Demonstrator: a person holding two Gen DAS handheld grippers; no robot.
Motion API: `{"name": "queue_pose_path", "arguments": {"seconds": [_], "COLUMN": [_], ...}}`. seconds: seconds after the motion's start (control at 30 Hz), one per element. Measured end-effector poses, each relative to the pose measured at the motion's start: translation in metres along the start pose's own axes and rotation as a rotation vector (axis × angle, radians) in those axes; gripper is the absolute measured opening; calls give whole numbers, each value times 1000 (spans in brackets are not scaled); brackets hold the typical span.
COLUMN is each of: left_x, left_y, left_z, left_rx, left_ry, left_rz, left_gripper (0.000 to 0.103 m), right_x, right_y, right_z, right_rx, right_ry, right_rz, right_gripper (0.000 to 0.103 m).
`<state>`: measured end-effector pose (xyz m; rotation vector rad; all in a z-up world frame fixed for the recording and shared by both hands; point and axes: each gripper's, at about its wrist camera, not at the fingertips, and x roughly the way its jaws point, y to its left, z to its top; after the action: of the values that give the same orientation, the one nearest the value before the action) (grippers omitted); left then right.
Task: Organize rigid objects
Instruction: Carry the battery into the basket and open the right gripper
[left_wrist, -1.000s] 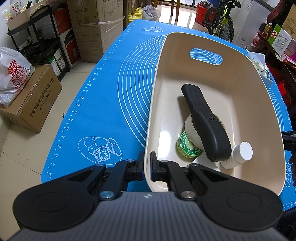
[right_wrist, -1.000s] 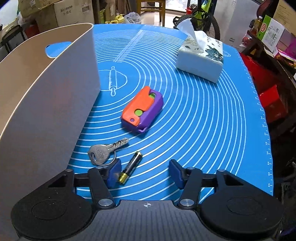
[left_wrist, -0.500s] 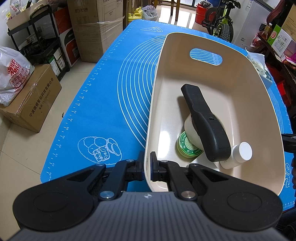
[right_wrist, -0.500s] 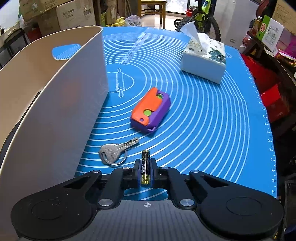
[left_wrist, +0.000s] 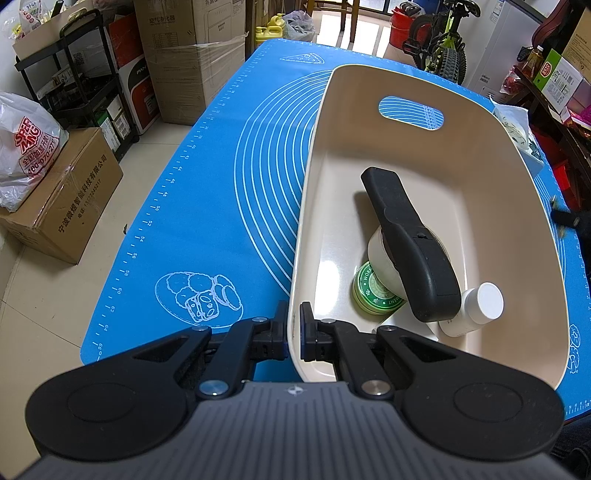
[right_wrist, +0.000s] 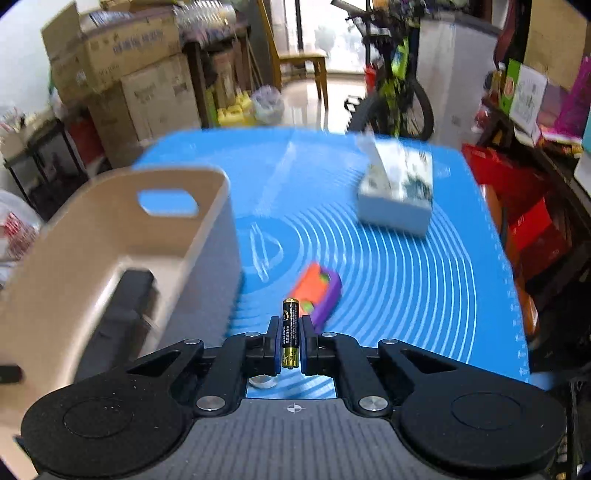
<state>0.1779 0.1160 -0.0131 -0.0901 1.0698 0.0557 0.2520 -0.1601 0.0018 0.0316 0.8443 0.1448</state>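
Battery (right_wrist: 290, 332): clamped upright in right hand-held gripper (right_wrist: 289, 345), long axis along fingers.
Bin (right_wrist: 122, 236): lay left of it, rim pinched shut by left hand-held gripper (left_wrist: 294, 334).

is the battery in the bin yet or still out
Out. The battery is clamped between the right gripper's pads, held above the blue mat, just right of the beige bin.
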Motion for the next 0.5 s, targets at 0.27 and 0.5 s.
{"name": "queue_pose_path", "arguments": {"seconds": [0.27,0.5], "left_x": [0,0], "left_y": [0,0], "left_z": [0,0], "left_rx": [0,0], "left_ry": [0,0], "left_rz": [0,-1], "left_gripper": [6,6], "right_x": [-37,-18], "right_y": [45,91], "right_z": [27,24], "right_rx": [-74,-160], "right_ry": [-102,-42], "right_rz": [126,194], "right_gripper": [27,27]}}
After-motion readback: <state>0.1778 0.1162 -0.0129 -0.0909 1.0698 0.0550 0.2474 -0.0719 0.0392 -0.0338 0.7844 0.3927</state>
